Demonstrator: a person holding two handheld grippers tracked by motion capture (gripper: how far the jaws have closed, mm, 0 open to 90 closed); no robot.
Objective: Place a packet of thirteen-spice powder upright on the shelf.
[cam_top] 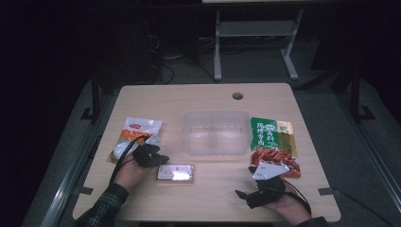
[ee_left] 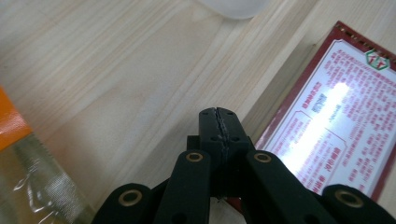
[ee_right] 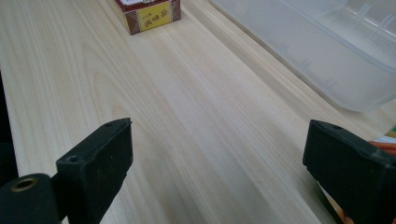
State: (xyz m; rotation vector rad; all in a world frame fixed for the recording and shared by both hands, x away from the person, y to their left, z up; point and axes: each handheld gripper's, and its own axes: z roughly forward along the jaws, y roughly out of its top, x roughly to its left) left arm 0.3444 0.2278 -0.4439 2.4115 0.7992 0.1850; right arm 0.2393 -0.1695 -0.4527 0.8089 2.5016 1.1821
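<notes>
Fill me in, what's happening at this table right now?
A person holds a gripper in each hand over a wooden table. The left gripper, jaws shut on nothing, sits beside a red flat box. The right gripper is open over bare wood. A clear plastic bin stands mid-table, with snack packets on either side.

Dim, dark-edged high view; glare whitens the red packet [ee_left: 336, 135]; close views soft.
</notes>
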